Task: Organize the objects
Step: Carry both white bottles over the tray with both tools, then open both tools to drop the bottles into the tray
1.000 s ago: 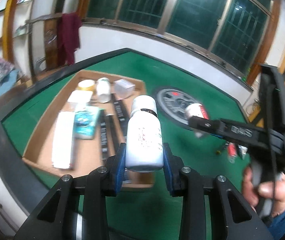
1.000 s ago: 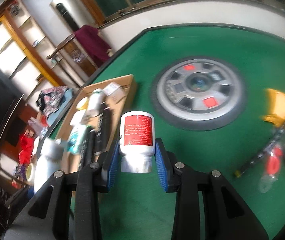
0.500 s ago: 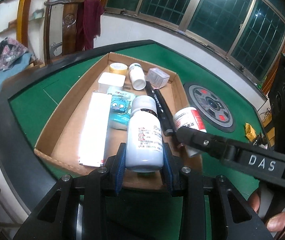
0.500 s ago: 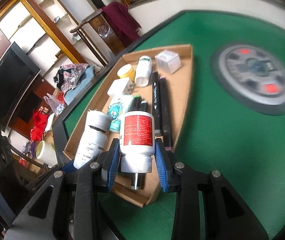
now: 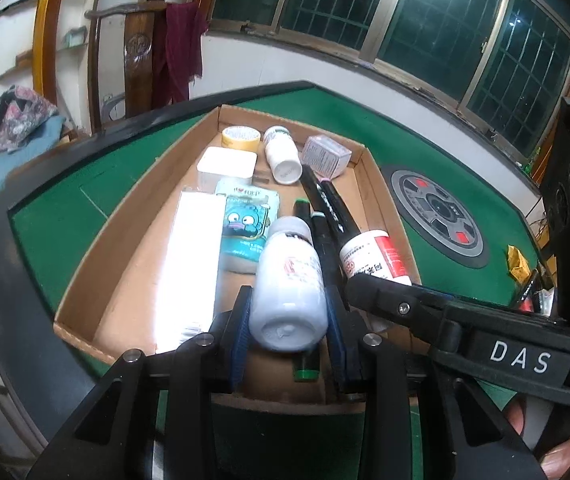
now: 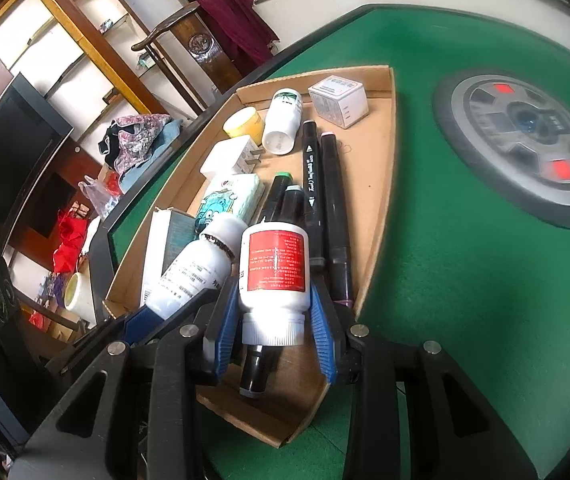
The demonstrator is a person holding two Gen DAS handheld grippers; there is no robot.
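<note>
White bottle (image 5: 288, 280) is clamped in left tongs (image 5: 288, 334); red-labelled bottle (image 6: 273, 266) is clamped in right tongs (image 6: 273, 330), both held over cardboard tray (image 5: 133, 220) on green counter (image 6: 465, 280).

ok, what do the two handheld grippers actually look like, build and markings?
Both match: matte black angular frames with triangular cut-outs and silver screw heads. The left gripper and right gripper each carry ribbed blue pads on black fingers. The left wrist view shows white "DAS" lettering on the right gripper's side, and a hand at the bottom right corner. No cables visible.
</note>
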